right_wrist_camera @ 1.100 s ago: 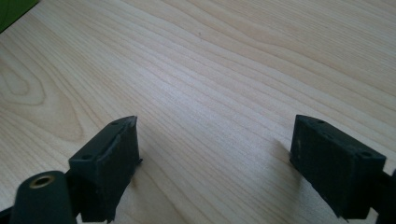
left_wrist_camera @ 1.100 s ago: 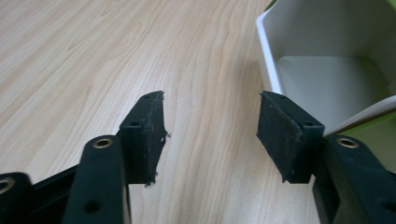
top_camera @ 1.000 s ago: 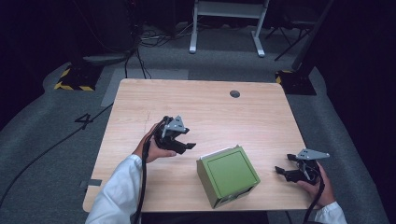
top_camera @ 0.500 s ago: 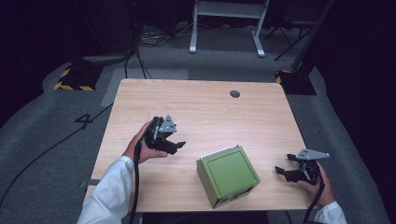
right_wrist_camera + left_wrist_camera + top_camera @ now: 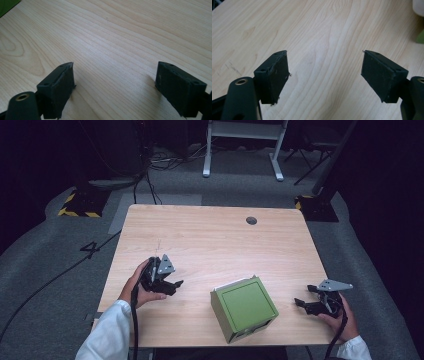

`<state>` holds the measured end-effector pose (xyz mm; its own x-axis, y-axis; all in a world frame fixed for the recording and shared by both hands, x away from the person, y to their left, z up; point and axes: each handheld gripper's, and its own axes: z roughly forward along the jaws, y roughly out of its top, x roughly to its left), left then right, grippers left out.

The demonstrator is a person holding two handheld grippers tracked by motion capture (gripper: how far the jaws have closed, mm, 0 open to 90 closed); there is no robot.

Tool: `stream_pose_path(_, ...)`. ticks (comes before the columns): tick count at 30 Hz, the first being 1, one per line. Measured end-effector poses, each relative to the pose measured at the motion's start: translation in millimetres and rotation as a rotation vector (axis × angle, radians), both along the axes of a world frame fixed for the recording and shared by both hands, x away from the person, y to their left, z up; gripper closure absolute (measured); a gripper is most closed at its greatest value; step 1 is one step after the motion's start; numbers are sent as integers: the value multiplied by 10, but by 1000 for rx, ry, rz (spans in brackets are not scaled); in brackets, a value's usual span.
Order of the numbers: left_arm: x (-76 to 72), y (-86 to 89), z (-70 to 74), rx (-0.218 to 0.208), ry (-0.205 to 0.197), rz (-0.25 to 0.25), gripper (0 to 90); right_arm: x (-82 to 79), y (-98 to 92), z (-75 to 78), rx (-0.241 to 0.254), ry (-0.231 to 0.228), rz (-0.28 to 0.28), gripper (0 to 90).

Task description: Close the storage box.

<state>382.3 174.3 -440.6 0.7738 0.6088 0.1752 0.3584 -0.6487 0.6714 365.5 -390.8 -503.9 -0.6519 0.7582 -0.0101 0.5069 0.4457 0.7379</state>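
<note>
The light wood-grain surface stands on grey carpet in a dark room, with a white metal frame at the upper centre of the high view and a small round dark grommet near the surface's upper right.

Item in work: the olive-green square cardboard box sits in the lower centre of the high view, close to the near edge of the surface, turned at an angle. It lies between my two tools and touches neither.

Left gripper: lower left of the high view, well apart from the box. Its jaws have just been opening and now stand moderately wide with nothing between them; the left gripper view shows bare wood in the gap, and a sliver of green at that view's right edge.

Right gripper: lower right of the high view, near the box's right side. Jaws wide, empty, bare wood between them.

Probable faults from here:
- The box appears wider than either jaw gap. A pinch across the full body would likely skid off; I judge a wall or rim grip safer.
- A one-sided push may rotate the box or drive it over the near edge.
- If the card is thin, hard closure could crush a wall.
- Both cables trail off the near edge; a snag could jerk my approach.
</note>
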Motion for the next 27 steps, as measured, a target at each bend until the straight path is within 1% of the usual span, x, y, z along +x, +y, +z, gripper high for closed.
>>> stream_pose_path(1,-34,54,-44,3,12,12,213,0,0,0,0,0,0,156)
stream_pose_path(3,-52,83,-64,2,11,19,206,0,1,0,1,0,-1,156)
stream_pose_path(4,-83,143,-97,5,16,33,204,0,1,0,1,0,-1,156)
stream_pose_path(5,-97,172,-116,-6,18,37,202,0,1,0,1,0,-1,156)
stream_pose_path(7,-113,203,-128,-6,23,41,197,0,0,0,1,0,0,156)
stream_pose_path(8,-154,254,-158,0,12,59,197,0,0,0,0,0,0,156)
stream_pose_path(9,-175,275,-179,1,11,58,197,0,0,0,0,-1,0,156)
stream_pose_path(14,-263,376,-285,19,31,66,188,-1,0,0,0,0,0,156)
stream_pose_path(16,-291,415,-318,31,35,83,182,0,0,0,1,0,0,156)
stream_pose_path(17,-297,441,-328,27,45,84,182,0,0,0,0,0,0,156)
stream_pose_path(19,-310,488,-353,16,59,109,183,-1,0,0,-1,-1,0,156)
stream_pose_path(21,-315,512,-368,25,64,117,195,-4,3,0,-2,-3,-1,156)
stream_pose_path(22,-329,553,-404,30,75,129,194,-6,4,-1,-2,-5,-1,156)
stream_pose_path(23,-336,574,-419,29,83,131,194,-6,3,-1,-2,-3,-2,156)
stream_pose_path(24,-336,574,-419,29,83,131,194,-6,3,-1,-2,-3,-2,156)
stream_pose_path(25,-361,611,-455,23,84,143,194,-5,2,0,-2,-3,-2,156)
stream_pose_path(26,-367,632,-472,19,93,143,195,-4,1,-1,0,-1,-2,156)
stream_pose_path(27,-370,656,-489,13,112,145,194,-3,0,-1,0,0,-2,156)
